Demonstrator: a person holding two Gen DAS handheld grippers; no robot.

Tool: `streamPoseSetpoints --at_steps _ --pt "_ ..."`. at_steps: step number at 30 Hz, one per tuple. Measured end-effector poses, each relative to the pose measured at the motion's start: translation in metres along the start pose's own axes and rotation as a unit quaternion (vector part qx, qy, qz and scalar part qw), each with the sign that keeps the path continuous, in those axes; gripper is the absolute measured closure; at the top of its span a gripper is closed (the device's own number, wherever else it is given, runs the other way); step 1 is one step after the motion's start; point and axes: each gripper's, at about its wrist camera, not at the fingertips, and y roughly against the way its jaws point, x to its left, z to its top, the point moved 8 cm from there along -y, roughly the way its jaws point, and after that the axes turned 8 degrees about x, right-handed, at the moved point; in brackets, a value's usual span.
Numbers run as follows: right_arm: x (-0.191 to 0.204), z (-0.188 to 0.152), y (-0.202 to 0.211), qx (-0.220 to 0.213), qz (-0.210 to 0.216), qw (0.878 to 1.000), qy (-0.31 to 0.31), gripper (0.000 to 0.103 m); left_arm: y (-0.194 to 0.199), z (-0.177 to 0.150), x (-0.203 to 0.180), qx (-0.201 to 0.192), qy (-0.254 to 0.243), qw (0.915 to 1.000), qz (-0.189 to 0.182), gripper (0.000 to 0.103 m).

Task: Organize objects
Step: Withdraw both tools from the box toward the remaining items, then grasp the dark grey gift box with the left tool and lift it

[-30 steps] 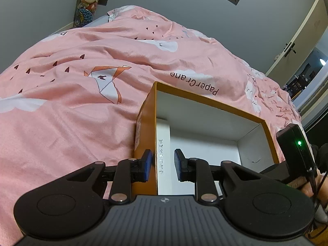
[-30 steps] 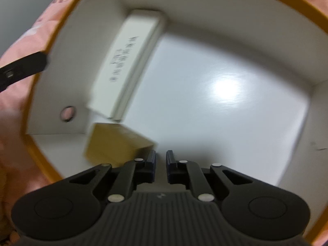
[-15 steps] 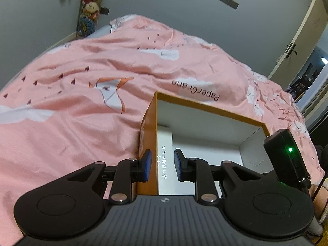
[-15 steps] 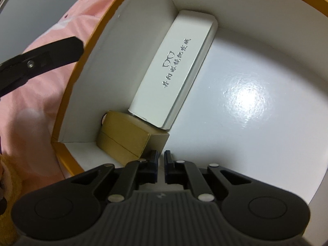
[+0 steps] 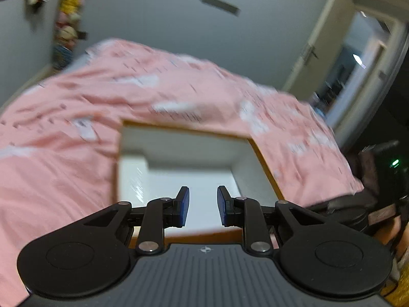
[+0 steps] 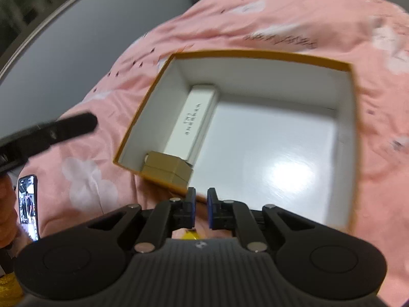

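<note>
Bedroom, pink bedspread (image 6: 255,12) over bed, orange-rimmed box (image 6: 255,53) sitting on it, interior white. Two items packed against box's left wall: long white case (image 6: 194,122) lying flat along that wall, small tan carton (image 6: 166,170) in near-left corner, touching case's near end. Rest of box floor bare, so judged partly done: two items stowed, plenty of room left. Phone (image 6: 28,204) with lit screen spotted on bedspread left of box, well apart from it; yellow scrap under right tool too hidden to identify. Could not tell whether either belongs in box. Right tool (image 6: 201,211) poised above box's near rim, pads almost together, nothing between them. Left tool (image 5: 203,208) parted wide, empty, aimed over box's near rim at bare floor. Left view motion-blurred, detail poor. Next pick likely outside box; candidates beyond phone not visible.
</note>
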Motion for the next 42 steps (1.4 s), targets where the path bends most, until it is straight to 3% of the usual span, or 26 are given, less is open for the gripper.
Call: streamPoseSetpoints --at_steps 6,11,14,15,16,19,22,26,30,35,38,42 --pt "-0.033 -0.066 0.034 -0.039 -0.075 0.995 -0.046 0.087 -0.041 -0.051 -0.028 0.091 -0.03 0.9949 -0.031 0.076" --pt "-0.06 -0.114 0.024 -0.028 -0.095 0.989 -0.114 0.082 -0.07 -0.083 -0.036 0.121 -0.006 0.9909 -0.059 0.073" --pt "-0.07 -0.131 0.015 -0.026 -0.094 0.984 -0.147 0.073 -0.083 -0.087 -0.038 0.134 0.018 0.9878 -0.078 0.058" --pt "-0.072 -0.135 0.012 -0.025 -0.099 0.983 -0.151 0.073 -0.086 -0.088 -0.039 0.136 0.024 0.987 -0.082 0.049" --pt "-0.073 -0.137 0.01 -0.025 -0.104 0.982 -0.153 0.073 -0.088 -0.089 -0.041 0.137 0.029 0.9866 -0.083 0.043" --pt "-0.078 -0.138 0.004 -0.035 -0.105 0.979 -0.171 0.073 -0.099 -0.09 -0.042 0.151 0.036 0.9856 -0.068 0.042" --pt "-0.078 -0.131 0.014 -0.065 -0.099 0.978 -0.174 0.073 -0.107 -0.094 -0.042 0.165 0.05 0.9819 -0.078 0.041" --pt "-0.071 -0.126 0.011 -0.06 -0.075 0.982 -0.162 0.073 -0.117 -0.102 -0.039 0.187 0.06 0.9777 -0.073 0.041" --pt "-0.075 -0.127 0.008 -0.06 -0.079 0.981 -0.168 0.073 -0.123 -0.107 -0.034 0.204 0.08 0.9715 -0.09 0.031" --pt "-0.081 -0.134 0.008 -0.055 -0.079 0.979 -0.182 0.072 -0.133 -0.114 -0.046 0.235 0.075 0.9621 -0.116 0.025" --pt "-0.081 -0.136 0.007 -0.055 -0.082 0.978 -0.184 0.072 -0.134 -0.113 -0.051 0.234 0.065 0.9636 -0.111 0.027" --pt "-0.084 -0.136 0.007 -0.055 -0.086 0.976 -0.191 0.072 -0.123 -0.111 -0.056 0.224 0.049 0.9666 -0.114 0.043"
